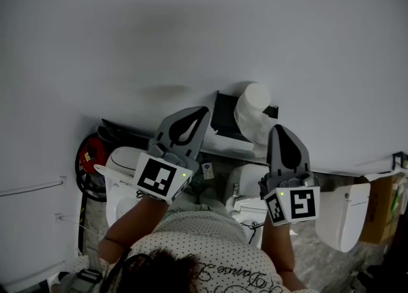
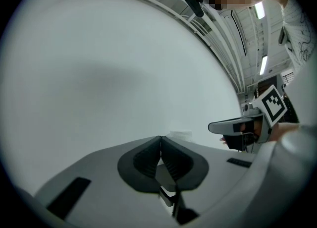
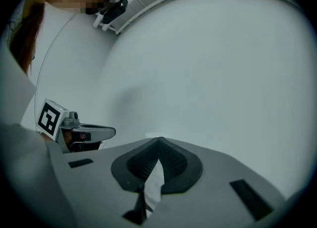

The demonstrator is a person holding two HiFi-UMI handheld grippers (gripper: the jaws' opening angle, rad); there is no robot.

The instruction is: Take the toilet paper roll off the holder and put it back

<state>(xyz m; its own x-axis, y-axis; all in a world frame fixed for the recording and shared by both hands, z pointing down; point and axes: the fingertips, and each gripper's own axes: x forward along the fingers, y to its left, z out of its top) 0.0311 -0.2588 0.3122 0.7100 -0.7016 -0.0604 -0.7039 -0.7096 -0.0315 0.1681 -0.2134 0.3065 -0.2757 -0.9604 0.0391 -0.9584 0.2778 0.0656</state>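
Note:
The white toilet paper roll [image 1: 255, 102] sits on a black holder [image 1: 228, 116] fixed to the white wall, and a loose tail of paper [image 1: 254, 131] hangs below it. My left gripper [image 1: 203, 111] points up at the wall just left of the holder, jaws shut with nothing between the pads [image 2: 160, 139]. My right gripper [image 1: 278, 128] stands just right of the hanging tail, below the roll, also shut [image 3: 159, 140]. A white sliver shows through the gap behind its pads; I cannot tell what it is. Both gripper views face bare wall, and the roll is hidden in them.
A white toilet [image 1: 121, 165] stands at lower left with a red object [image 1: 91, 153] beside it. Another white fixture [image 1: 344, 214] and a cardboard box [image 1: 382, 207] are at lower right. The person's dotted shirt [image 1: 210, 250] fills the bottom middle.

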